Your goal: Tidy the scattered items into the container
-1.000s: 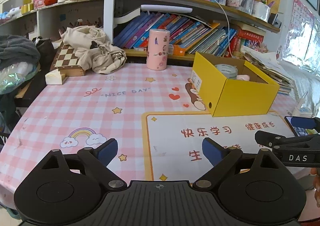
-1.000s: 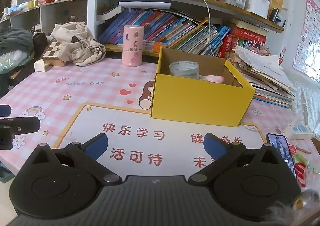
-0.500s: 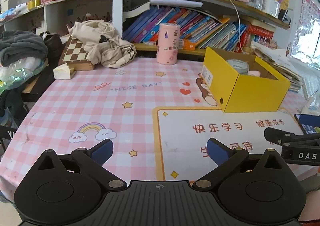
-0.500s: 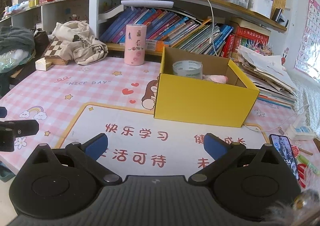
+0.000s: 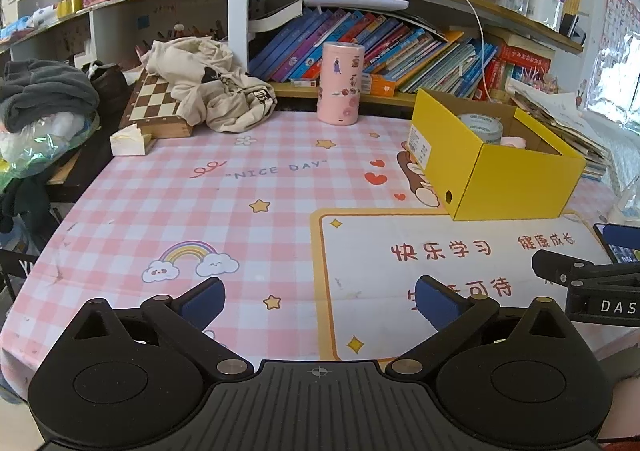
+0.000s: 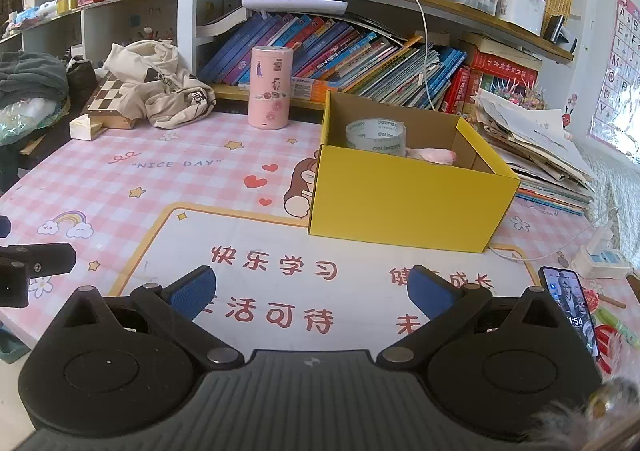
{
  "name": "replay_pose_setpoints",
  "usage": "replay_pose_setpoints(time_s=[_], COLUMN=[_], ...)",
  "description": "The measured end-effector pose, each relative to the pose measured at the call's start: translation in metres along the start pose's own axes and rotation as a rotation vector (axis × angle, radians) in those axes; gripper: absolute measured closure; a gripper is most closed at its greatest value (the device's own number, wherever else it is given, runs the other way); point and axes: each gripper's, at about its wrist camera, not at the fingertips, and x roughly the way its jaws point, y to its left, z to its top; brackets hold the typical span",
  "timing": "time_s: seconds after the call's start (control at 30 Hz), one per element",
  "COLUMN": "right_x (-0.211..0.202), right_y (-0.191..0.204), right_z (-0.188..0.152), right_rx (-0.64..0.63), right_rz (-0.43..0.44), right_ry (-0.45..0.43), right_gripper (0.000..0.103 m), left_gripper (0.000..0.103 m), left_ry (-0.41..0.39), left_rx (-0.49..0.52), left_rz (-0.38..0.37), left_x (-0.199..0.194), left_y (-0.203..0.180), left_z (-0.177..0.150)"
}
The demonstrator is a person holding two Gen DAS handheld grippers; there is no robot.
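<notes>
Yellow box [image 6: 404, 207] sits beyond both open, empty claws.

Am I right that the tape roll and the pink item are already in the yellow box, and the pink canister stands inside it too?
Not quite: the right wrist view shows the pink canister standing on the table behind the yellow box, outside it. The tape roll and the pink item are inside.

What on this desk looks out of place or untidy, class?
A crumpled beige cloth lies heaped on the chessboard at the back left, hiding part of it. The yellow box sits askew to the mat's printed border. Nothing looks spilled or broken.
</notes>
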Motion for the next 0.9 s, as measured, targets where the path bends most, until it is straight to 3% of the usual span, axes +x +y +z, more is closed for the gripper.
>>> replay_pose_setpoints(time_s=[0.9], right_x=[0.007], right_y=[0.0094], right_z=[0.0013], right_rx=[-0.024], right_rz=[0.002], right_ry=[0.026], right_gripper=[0.0], left_gripper=[0.0], left_ry=[0.015], left_rx=[-0.036], left_rz=[-0.044], left_x=[0.0063], left_y=[0.0036], left_z=[-0.0032])
